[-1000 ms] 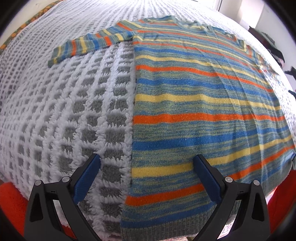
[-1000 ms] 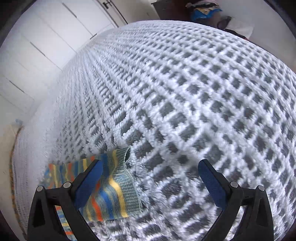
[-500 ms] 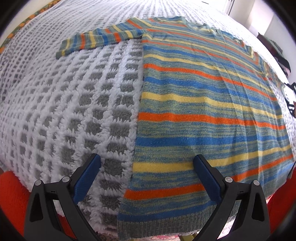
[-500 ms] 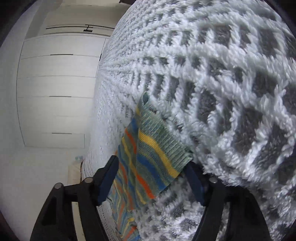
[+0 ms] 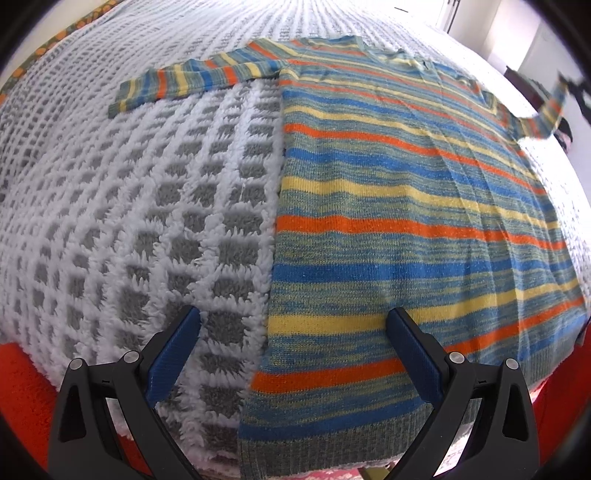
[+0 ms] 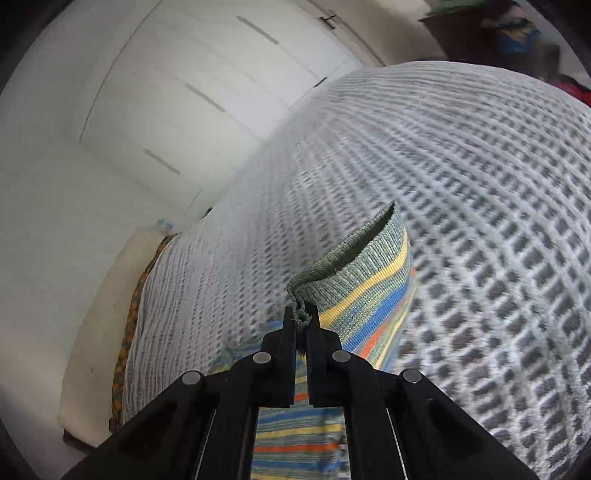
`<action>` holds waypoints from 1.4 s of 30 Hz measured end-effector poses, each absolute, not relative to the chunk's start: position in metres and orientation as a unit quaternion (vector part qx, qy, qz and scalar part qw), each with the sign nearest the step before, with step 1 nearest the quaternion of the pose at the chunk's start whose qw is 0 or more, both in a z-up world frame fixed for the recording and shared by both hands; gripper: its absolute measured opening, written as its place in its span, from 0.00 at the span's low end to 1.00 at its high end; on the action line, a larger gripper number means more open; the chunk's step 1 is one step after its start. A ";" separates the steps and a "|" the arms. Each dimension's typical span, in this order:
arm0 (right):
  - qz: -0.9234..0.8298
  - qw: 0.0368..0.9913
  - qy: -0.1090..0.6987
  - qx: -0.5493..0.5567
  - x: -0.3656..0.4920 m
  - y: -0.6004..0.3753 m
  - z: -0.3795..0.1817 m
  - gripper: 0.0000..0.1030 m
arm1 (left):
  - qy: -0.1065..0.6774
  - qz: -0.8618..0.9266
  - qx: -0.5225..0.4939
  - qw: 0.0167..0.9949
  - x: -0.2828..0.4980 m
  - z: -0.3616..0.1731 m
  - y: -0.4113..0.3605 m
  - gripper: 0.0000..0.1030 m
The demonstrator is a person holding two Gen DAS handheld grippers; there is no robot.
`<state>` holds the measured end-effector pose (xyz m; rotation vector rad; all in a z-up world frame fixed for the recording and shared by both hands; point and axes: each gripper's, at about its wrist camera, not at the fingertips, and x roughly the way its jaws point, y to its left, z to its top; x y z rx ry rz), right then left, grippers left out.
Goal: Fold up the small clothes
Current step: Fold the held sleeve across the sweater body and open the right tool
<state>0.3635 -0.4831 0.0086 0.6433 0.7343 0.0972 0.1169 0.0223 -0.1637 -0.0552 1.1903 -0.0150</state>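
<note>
A striped knit sweater (image 5: 406, 206) in blue, orange, yellow and green lies flat on the bed, its hem toward me. Its left sleeve (image 5: 192, 77) lies stretched out to the left. My left gripper (image 5: 293, 325) is open and empty, hovering over the sweater's left edge near the hem. My right gripper (image 6: 301, 319) is shut on the cuff of the right sleeve (image 6: 365, 280) and holds it up off the bed. The lifted sleeve (image 5: 550, 110) also shows at the far right of the left wrist view.
A white and grey checked fluffy blanket (image 5: 129, 221) covers the bed. A red cover (image 5: 18, 387) shows at the near edge. White wardrobe doors (image 6: 192, 92) stand beyond the bed. Dark clutter (image 6: 517, 33) sits in the far corner.
My right gripper closed on the right sleeve's cuff and lifted it off the blanket. My left gripper drifted slightly left, staying open above the hem.
</note>
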 end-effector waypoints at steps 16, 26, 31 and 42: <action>0.118 0.851 0.487 0.158 0.408 -0.313 -0.044 0.55 | 0.553 -0.021 -0.047 0.832 0.102 -0.159 0.043 0.97; 0.081 0.805 0.588 -0.012 0.367 -0.318 -0.140 0.41 | 0.555 -0.010 -0.031 0.831 0.110 -0.165 0.034 0.97; 0.048 0.816 0.570 0.084 0.355 -0.370 -0.131 0.31 | 0.557 -0.013 -0.030 0.830 0.106 -0.168 0.034 0.97; -0.020 0.804 0.594 0.034 0.442 -0.371 -0.153 0.32 | 0.560 -0.012 -0.021 0.828 0.113 -0.177 0.030 0.99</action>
